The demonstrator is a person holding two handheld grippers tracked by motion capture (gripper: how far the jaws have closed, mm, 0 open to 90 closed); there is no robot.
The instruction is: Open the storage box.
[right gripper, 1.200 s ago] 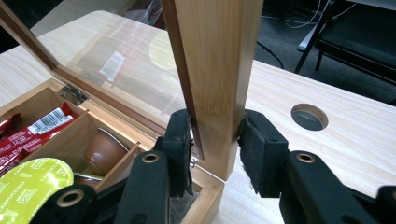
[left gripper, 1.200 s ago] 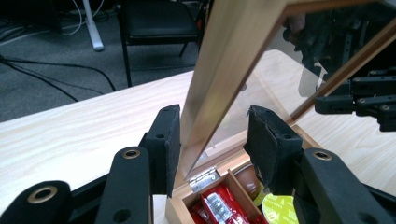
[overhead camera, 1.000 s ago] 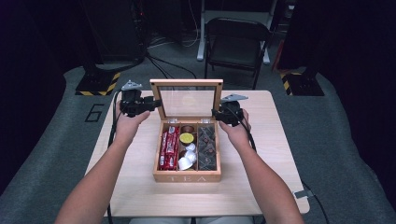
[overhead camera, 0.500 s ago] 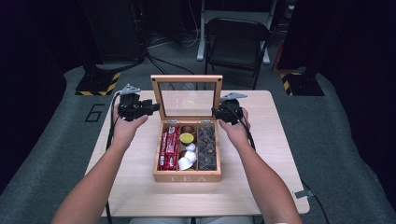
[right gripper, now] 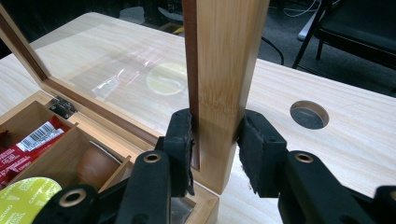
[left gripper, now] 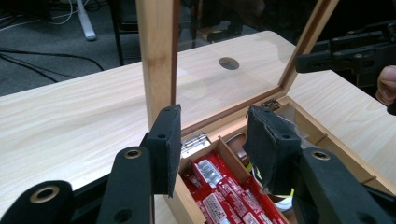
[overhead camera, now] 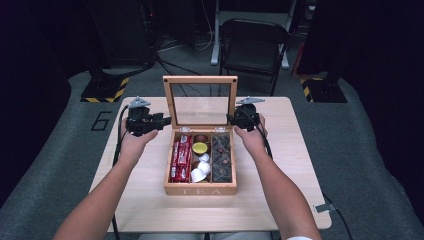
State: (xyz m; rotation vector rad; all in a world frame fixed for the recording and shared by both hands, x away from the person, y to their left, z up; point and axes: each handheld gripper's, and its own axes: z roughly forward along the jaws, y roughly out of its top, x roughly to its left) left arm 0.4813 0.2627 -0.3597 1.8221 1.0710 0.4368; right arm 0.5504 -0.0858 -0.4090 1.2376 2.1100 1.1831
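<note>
at the near edge of the table point(overhead camera: 150, 210) the person's two forearms reach forward on either side of a wooden tea box point(overhead camera: 201, 189), which sits near the middle of the tabletop with its compartments showing: red packets point(overhead camera: 181, 159) on the left, a yellow capsule point(overhead camera: 200, 148) and white capsules in the middle, dark sachets on the right. behind the compartments the glass-paned lid point(overhead camera: 200, 80) stands upright. the right gripper point(right gripper: 215, 135) has its jaws pressed onto the lid's right frame post, pads tight on both faces. the left gripper point(left gripper: 212, 140) sits at the lid's left post with its jaws apart, the post just beyond the left pad, nothing clamped. beyond the table stands a dark folding chair point(overhead camera: 255, 45).
</note>
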